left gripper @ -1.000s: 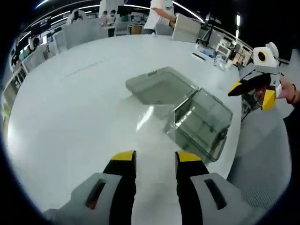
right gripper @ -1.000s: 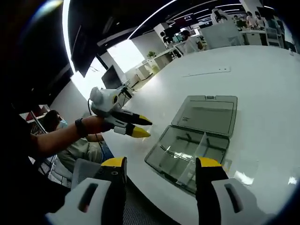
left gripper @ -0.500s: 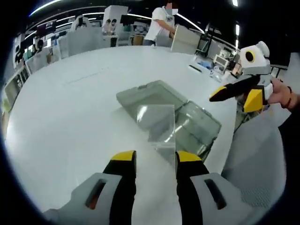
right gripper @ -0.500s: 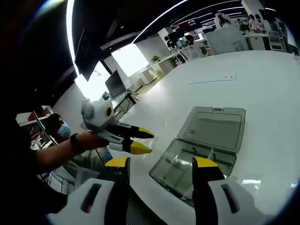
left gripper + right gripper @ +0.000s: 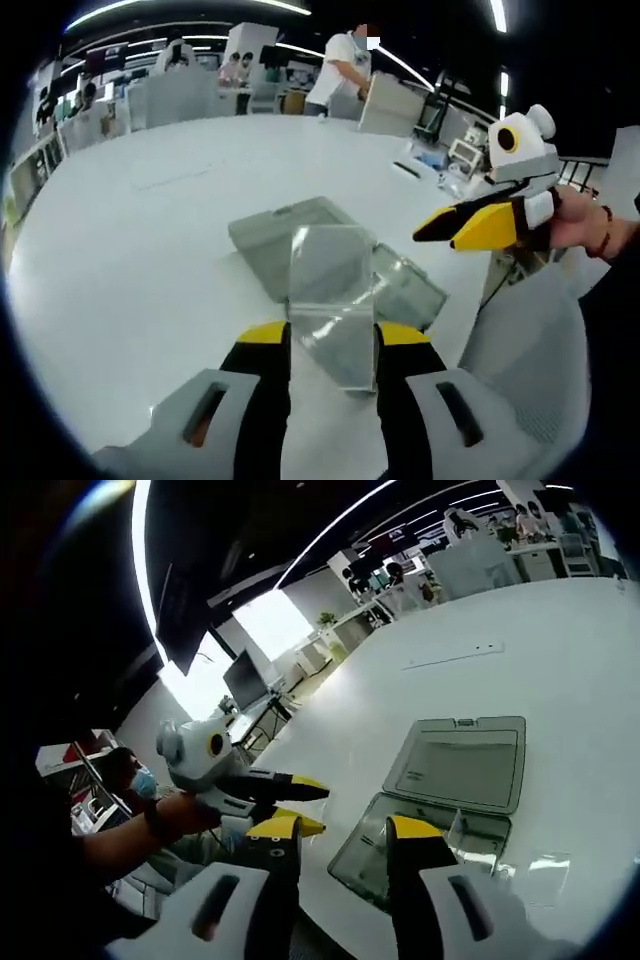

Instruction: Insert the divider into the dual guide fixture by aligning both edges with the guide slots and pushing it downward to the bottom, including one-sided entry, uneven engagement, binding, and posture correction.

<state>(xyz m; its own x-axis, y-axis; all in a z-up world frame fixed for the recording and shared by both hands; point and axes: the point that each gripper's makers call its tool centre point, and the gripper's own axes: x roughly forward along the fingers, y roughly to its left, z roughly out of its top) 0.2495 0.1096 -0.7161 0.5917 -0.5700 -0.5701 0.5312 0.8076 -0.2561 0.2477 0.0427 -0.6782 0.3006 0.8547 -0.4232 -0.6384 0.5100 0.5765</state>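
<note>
A clear rectangular divider (image 5: pixel 333 290) stands upright between my left gripper's (image 5: pixel 334 335) yellow-tipped jaws, which are shut on its two side edges. Behind it on the white table lies the clear fixture box, its base (image 5: pixel 410 287) nearer and its grey lid (image 5: pixel 265 235) laid open flat. My right gripper (image 5: pixel 437 236) hovers to the right of the box, above the table edge. In the right gripper view the box base (image 5: pixel 470 835) and lid (image 5: pixel 465 765) lie ahead of my right gripper (image 5: pixel 345 830), which holds nothing in a narrow gap. The left gripper (image 5: pixel 322 808) points in from the left.
The round white table (image 5: pixel 150 230) stretches far and left of the box. Its near edge (image 5: pixel 300 740) runs close by the box. A hand (image 5: pixel 585 215) holds the right gripper. People, desks and partitions stand beyond the table (image 5: pixel 340 60).
The left gripper view has dropped lower and closer to the box, with the divider fixed between its jaws. The right gripper has moved in toward the box and its jaws have narrowed.
</note>
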